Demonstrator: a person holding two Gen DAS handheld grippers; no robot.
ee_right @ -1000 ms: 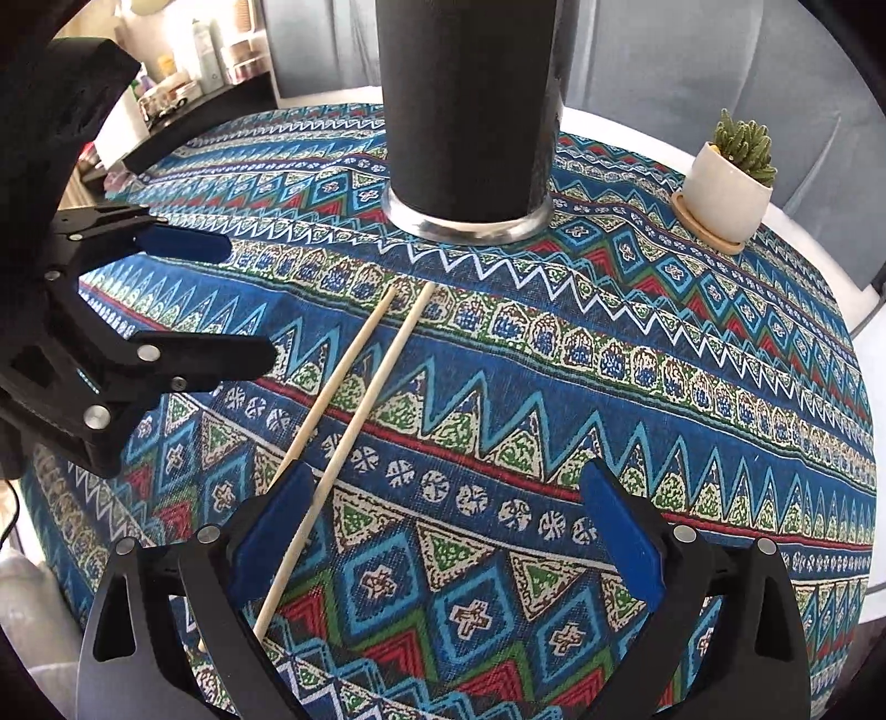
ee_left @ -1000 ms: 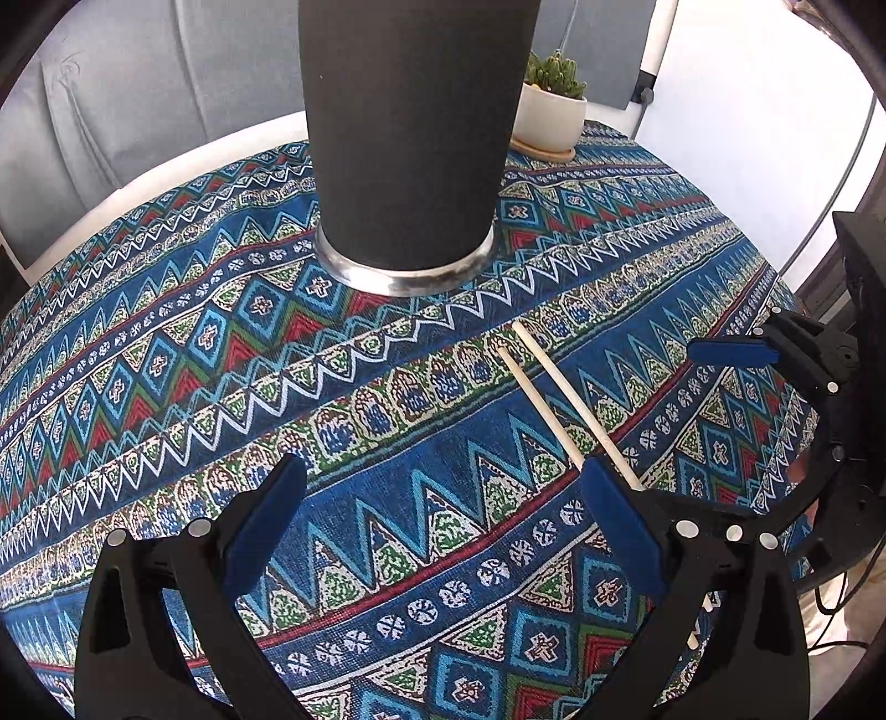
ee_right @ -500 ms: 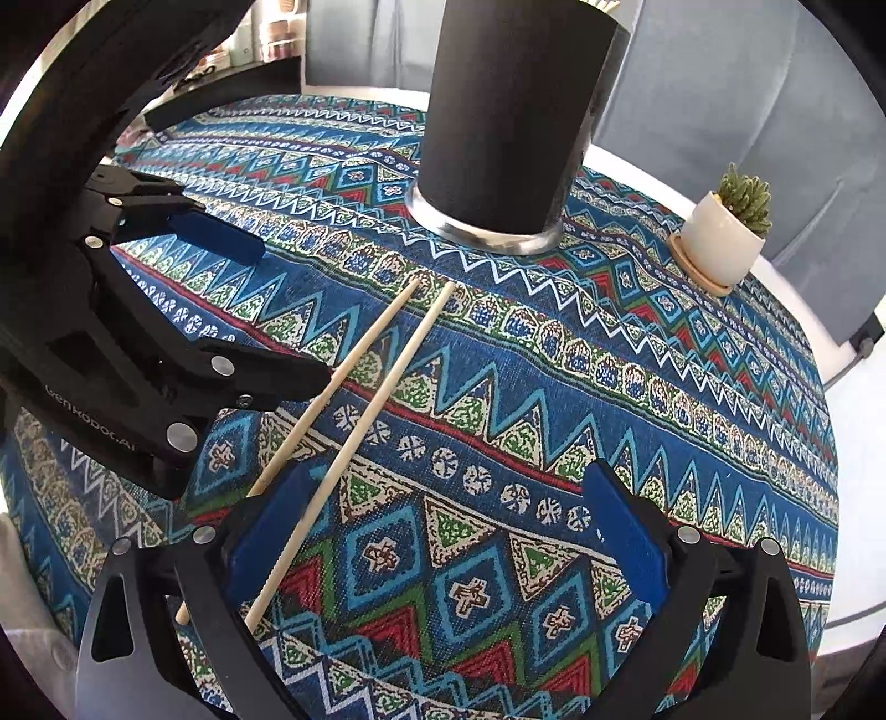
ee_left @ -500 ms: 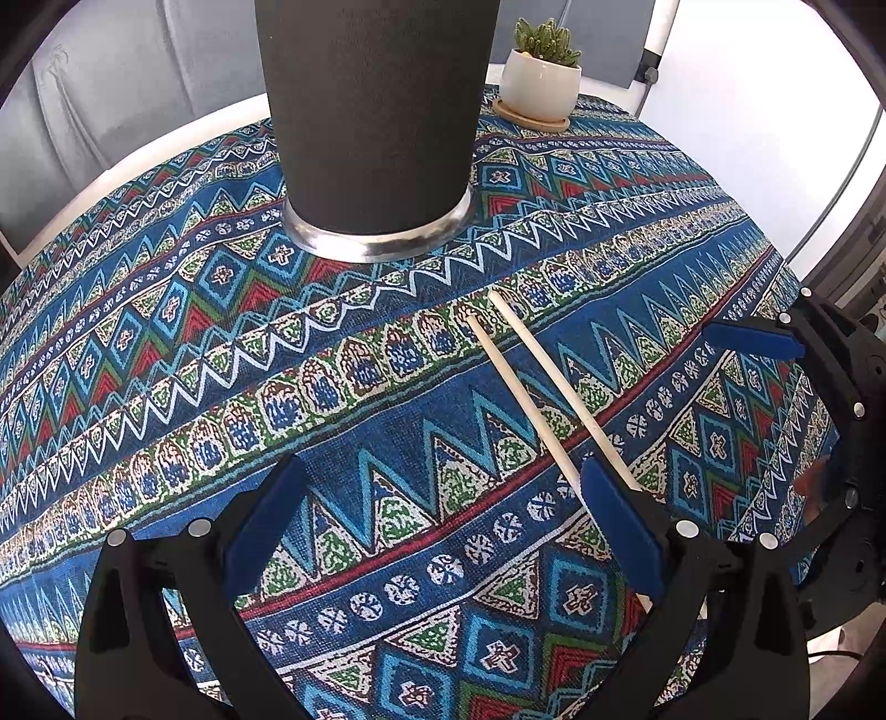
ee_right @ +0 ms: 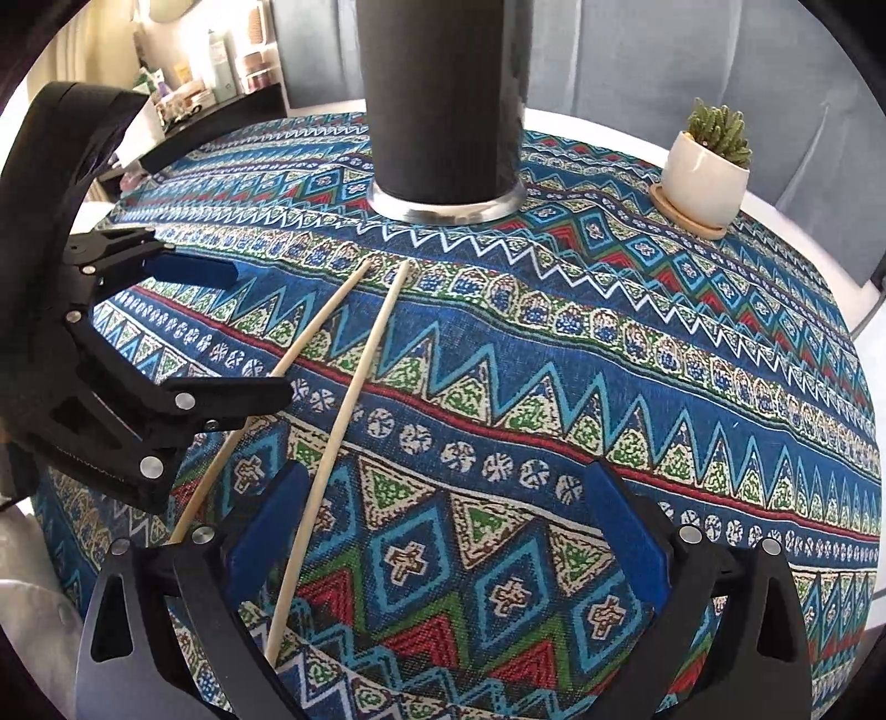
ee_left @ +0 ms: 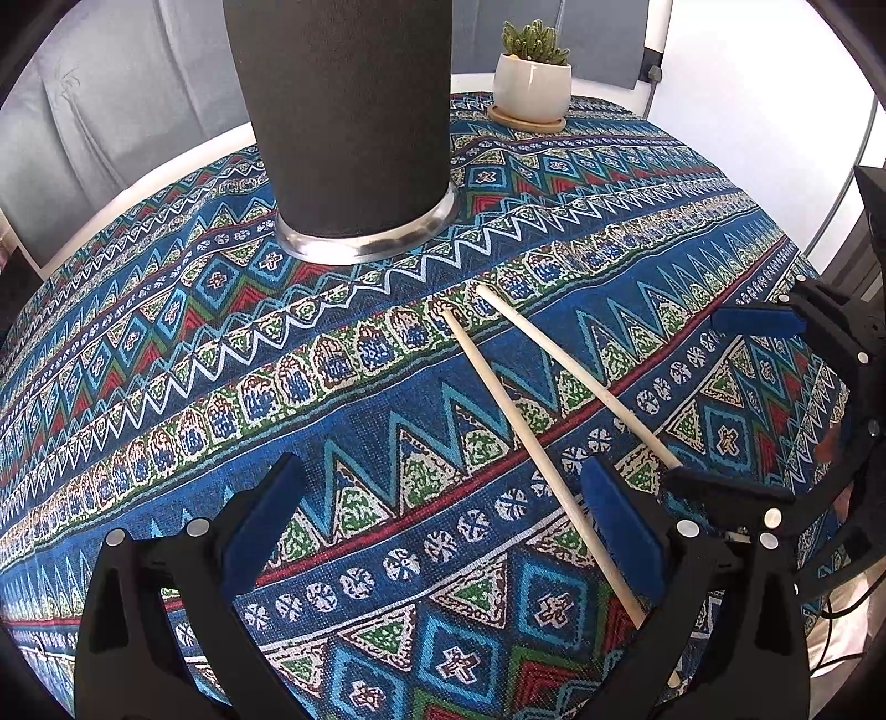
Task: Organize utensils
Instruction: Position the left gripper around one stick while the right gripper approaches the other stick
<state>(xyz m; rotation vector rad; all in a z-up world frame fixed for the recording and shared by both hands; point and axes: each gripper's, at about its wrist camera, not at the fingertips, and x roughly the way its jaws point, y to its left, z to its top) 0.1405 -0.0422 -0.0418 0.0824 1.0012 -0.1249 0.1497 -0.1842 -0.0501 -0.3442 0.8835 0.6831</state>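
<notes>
Blue geometric-patterned tablecloth [ee_left: 387, 421], pale chopsticks [ee_left: 531, 443]

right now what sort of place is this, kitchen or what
Probably a home living or dining area: a round table under a blue patterned tablecloth, a small cactus in a white pot, grey upholstery behind it, and a shelf of bottles and jars beyond.

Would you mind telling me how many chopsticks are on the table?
2. Both lie on the cloth before the black cup: the left chopstick beside the right chopstick, near ends hidden by grippers.
</notes>
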